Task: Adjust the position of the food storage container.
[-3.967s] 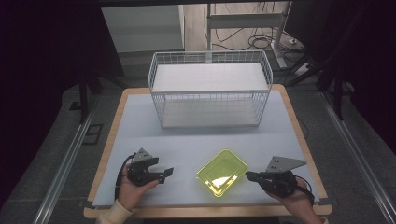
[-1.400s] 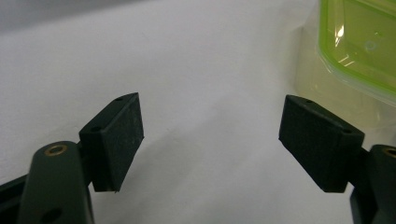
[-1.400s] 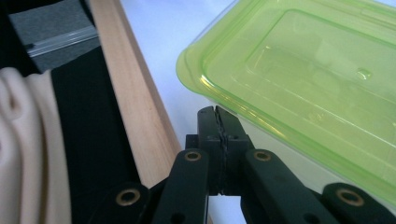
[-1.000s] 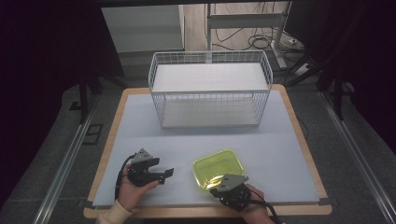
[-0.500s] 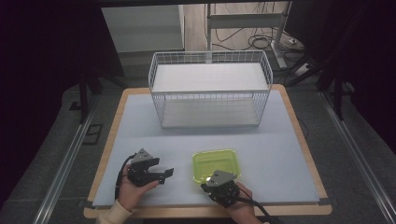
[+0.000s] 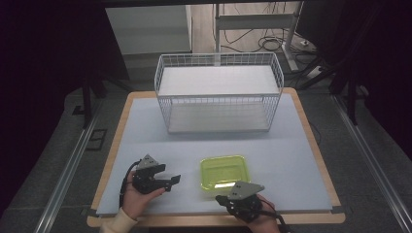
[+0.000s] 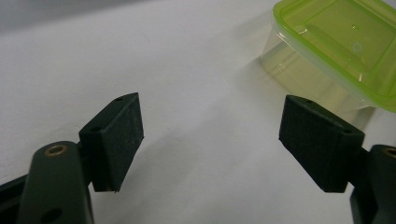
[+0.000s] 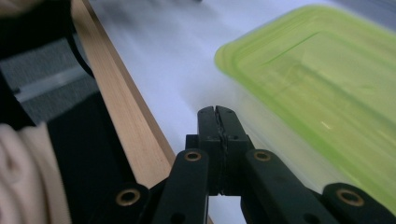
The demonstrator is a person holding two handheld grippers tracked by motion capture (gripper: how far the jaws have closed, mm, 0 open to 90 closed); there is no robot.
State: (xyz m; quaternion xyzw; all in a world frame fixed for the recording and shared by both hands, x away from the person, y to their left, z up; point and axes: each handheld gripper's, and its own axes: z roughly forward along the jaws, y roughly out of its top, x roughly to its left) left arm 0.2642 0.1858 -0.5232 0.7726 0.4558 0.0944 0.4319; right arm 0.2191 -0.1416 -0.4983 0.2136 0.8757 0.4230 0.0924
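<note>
Left gripper [image 6: 167, 180] spread wide beside the clear, green-lidded plastic box [image 6: 223, 172]; right gripper [image 6: 224, 199] pressed together, empty, near its corner.

Green-lidded clear plastic container [image 7: 334, 44]: cut off by top and right edges in left gripper view; in right gripper view [image 8: 322, 88] blurred, running past right edge. Right claw [image 6: 222, 199] tips too small to judge from high view.

You have one clear plastic container with a lime-green lid [image 6: 223, 172], one white wire basket [image 6: 218, 92] and two black grippers.
</note>
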